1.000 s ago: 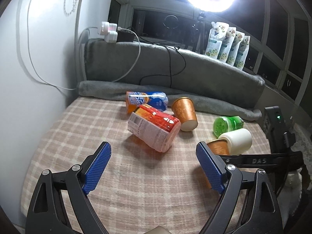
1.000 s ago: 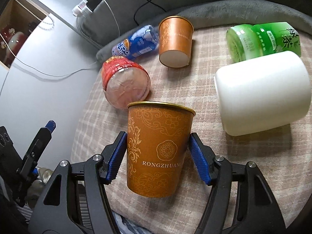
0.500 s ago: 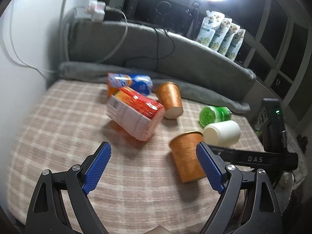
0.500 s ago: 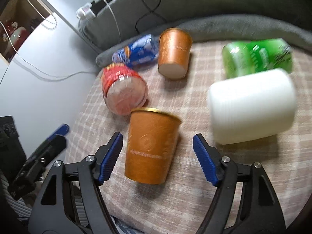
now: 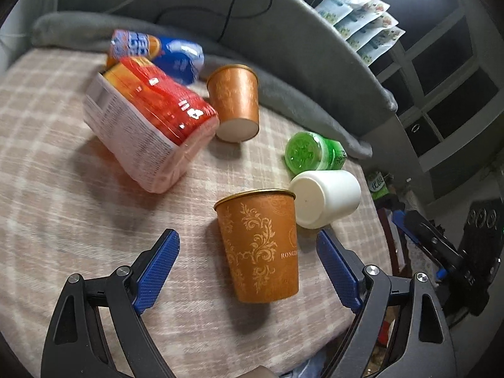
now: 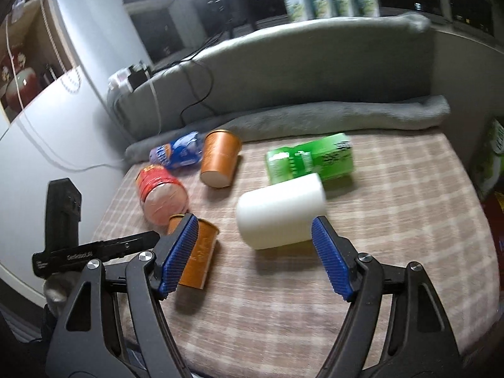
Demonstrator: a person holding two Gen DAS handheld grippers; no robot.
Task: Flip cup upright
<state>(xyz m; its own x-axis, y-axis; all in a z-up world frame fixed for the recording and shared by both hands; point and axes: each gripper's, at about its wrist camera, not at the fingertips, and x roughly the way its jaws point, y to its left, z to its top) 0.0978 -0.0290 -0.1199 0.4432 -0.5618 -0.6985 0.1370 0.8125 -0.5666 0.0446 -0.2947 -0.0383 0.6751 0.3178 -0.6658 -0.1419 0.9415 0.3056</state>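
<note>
- Orange paper cup stands upright near the desk's front edge, beside a toppled white cup.
- Left gripper: jaws spread, flanking the cup without touching.
- Right gripper: jaws spread, empty.

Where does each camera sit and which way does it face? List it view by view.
Left wrist: sits on the left tool, looking down at the upright orange cup on the checked cloth; both blue fingers show, open.
Right wrist: sits on the right tool, facing the white cup lying on its side; its open fingers show.
Shared: both cups, the second orange cup, the green bottle.
</note>
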